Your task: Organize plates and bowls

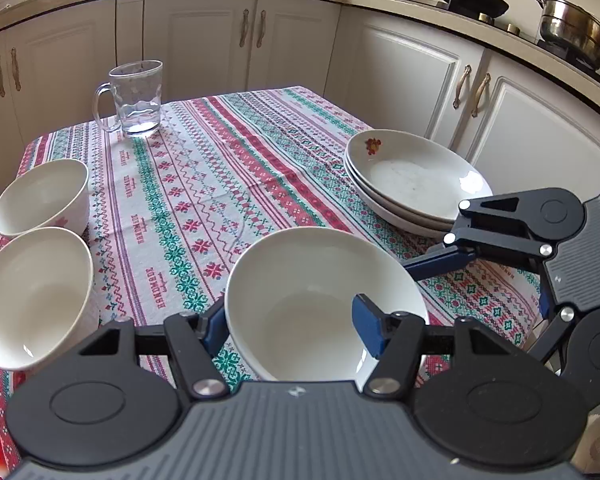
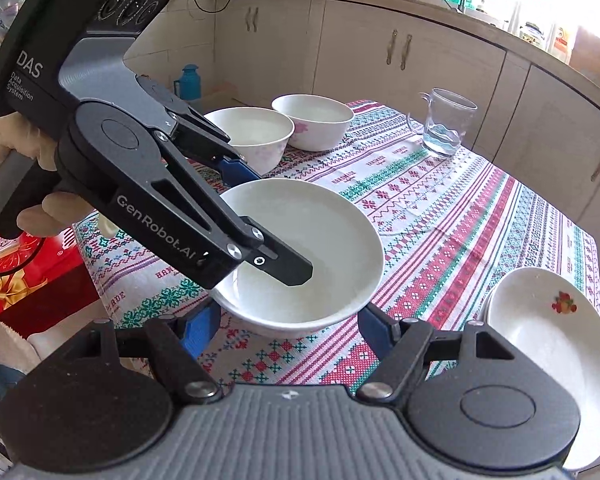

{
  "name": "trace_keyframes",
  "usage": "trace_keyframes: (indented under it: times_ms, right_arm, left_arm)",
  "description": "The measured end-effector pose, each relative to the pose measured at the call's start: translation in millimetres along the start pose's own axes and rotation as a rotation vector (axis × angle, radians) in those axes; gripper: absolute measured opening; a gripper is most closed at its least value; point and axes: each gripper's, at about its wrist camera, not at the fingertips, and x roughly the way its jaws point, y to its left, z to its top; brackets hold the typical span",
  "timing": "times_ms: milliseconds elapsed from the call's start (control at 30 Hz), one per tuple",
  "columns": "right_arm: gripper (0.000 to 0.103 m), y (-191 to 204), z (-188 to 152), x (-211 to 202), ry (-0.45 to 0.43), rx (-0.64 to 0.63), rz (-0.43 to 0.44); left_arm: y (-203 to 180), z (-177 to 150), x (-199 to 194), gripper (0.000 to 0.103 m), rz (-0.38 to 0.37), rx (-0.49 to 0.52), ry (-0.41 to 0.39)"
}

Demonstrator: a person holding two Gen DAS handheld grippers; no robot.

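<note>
The white bowl [image 1: 324, 304] sits near the front edge of the patterned tablecloth [image 1: 220, 168], and the left gripper [image 1: 296, 324] is clenched on its rim, one blue pad inside the wall and the other outside; the right wrist view confirms this, with one black finger dipping into the bowl's hollow and the blue one pressed against the outer side. The right gripper [image 2: 288, 330] is released, its fingers spread on either side of the same bowl without visibly touching it. The bowl looks like glazed ceramic: stiff, fairly heavy for its size, smooth enough to slip, and liable to chip if knocked. A rim pinch like the one in place is probably the only workable hold, since the body is too wide to span, and the bowl may tilt under its own weight when lifted. Two smaller bowls [image 1: 40, 240] stand touching each other at the left side of the cloth, close to its edge, and would seem the natural stack to join. A pile of plates [image 1: 412, 184] lies at the right side, near that table edge, and a glass mug [image 1: 136, 100] with a little water stands at the far corner. The middle of the cloth is bare, giving open room to carry the bowl across; the table's edges are the main hazard.
</note>
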Motion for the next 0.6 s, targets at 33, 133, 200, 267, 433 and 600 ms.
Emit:
trace_keyframes:
  times_ms: [33, 133, 200, 267, 433, 600]
  right_arm:
    - [0.079, -0.6, 0.0, 0.1, 0.000, 0.002, 0.000]
    - [0.079, -0.5, 0.8, 1.0, 0.003, 0.000, -0.003]
    - [0.079, -0.8, 1.5, 1.1, 0.003, -0.001, -0.004]
    - [0.079, -1.4, 1.9, 0.9, 0.003, 0.000, -0.002]
    - [0.079, -2.6, 2.0, 1.5, 0.005, 0.004, -0.002]
    - [0.079, -3.1, 1.7, 2.7, 0.014, 0.007, -0.007]
  left_arm:
    - [0.0, 0.2, 0.4, 0.062, -0.001, -0.001, 0.000]
    - [0.6, 0.5, 1.5, 0.062, -0.002, -0.008, -0.001]
    - [1.0, 0.6, 2.8, 0.062, -0.002, -0.011, 0.002]
    - [2.3, 0.6, 3.8, 0.062, -0.003, -0.015, 0.005]
    - [2.0, 0.6, 6.0, 0.062, -0.004, -0.022, 0.008]
    - [1.7, 1.1, 8.4, 0.062, -0.007, -0.029, 0.010]
